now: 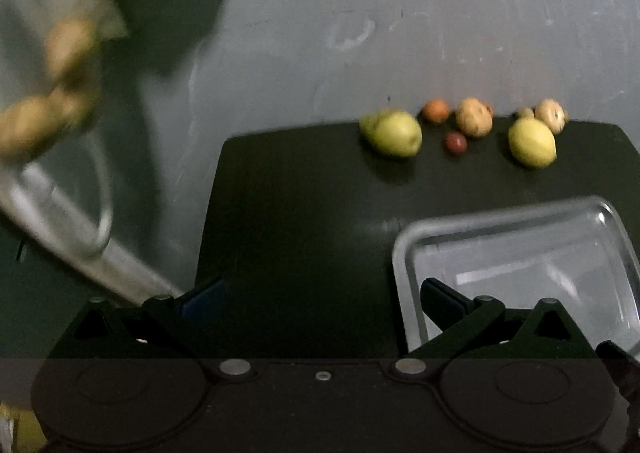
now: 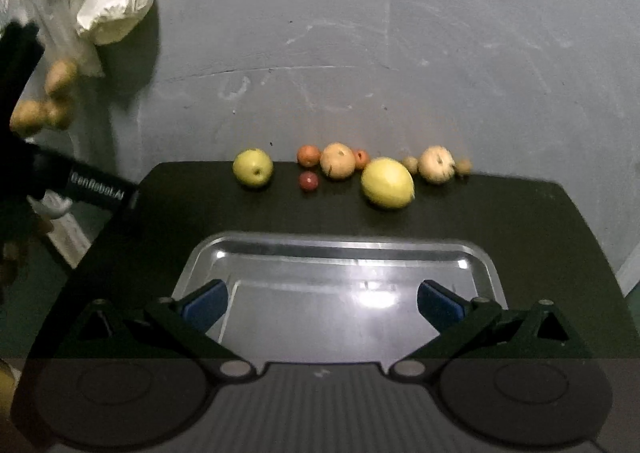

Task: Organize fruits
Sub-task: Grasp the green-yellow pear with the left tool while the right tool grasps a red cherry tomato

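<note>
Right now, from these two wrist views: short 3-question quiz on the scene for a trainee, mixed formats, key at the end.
1. True or false: the metal tray already holds fruit.
2. Multiple choice: the lemon lies (a) in the tray, (b) on the black mat beyond the tray, (c) between the right gripper's fingers.
3. Short answer: how do the jaws of the right gripper and the left gripper stand?

Key
1. False; the tray is empty.
2. b, in the row with the green apple.
3. Both open, nothing between them.
</note>
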